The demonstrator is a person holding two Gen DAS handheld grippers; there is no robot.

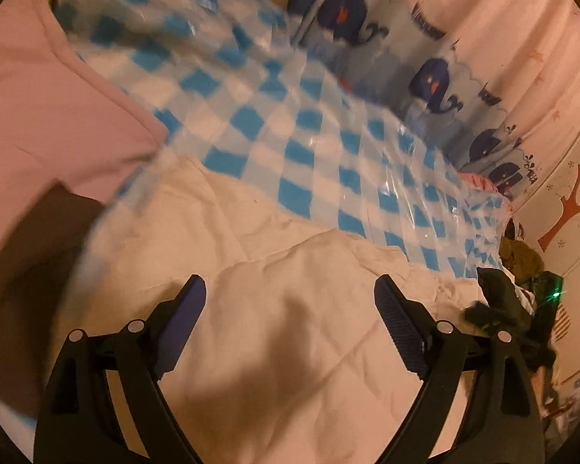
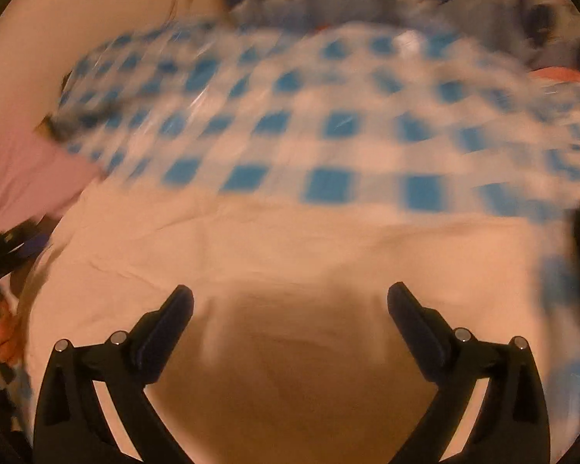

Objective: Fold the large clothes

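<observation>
Currently: both hand-held grippers spread and empty above the cream garment; risk is a poor first pinch.

Your left hand-held gripper [image 1: 290, 301] and right hand-held gripper [image 2: 290, 305] each hang with jaws wide apart, nothing between them, over the cream garment [image 1: 274, 309], which lies wrinkled across the near part of the bed on the blue-checked plastic sheet [image 1: 290, 123]. A pink cloth [image 1: 38, 116] overlaps the sheet at the left edge. Judgement: the right wrist view is heavily smeared, so you may close off target and catch one layer only, or nip the slippery sheet along with the fabric and drag it. Existing creases could get folded in. Whether either hand-held gripper touches the cloth, I cannot tell.
</observation>
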